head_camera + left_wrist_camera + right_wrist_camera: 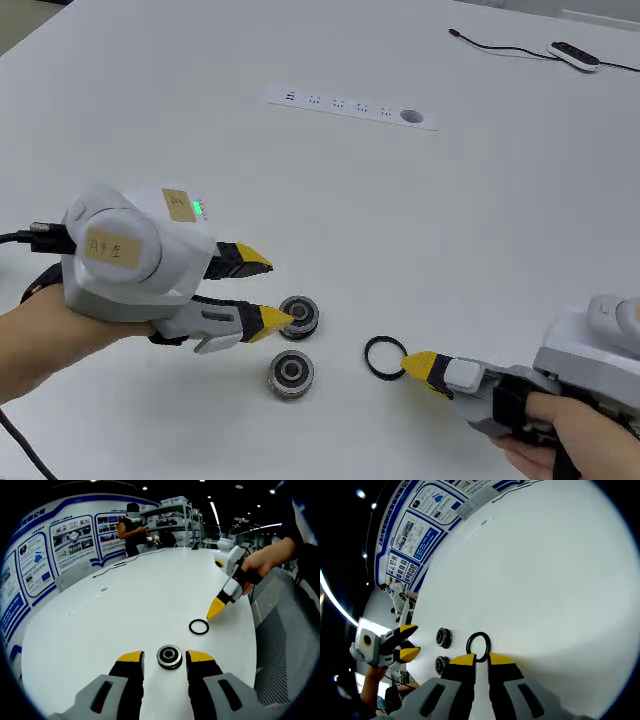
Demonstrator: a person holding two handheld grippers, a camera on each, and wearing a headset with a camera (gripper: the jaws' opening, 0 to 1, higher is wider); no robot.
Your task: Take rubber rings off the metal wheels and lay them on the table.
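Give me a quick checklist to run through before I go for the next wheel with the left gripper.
1. The rubber ring lies flat on the table: ok.
2. The right gripper is free of the ring: cannot tell; its jaws are nearly together at the ring's edge.
3. The left gripper is open: ok.
4. The near wheel is centred between the left jaws: ok in the left gripper view.
5. The second wheel lies apart from the near wheel: ok.
6. The near wheel carries a ring: cannot tell.
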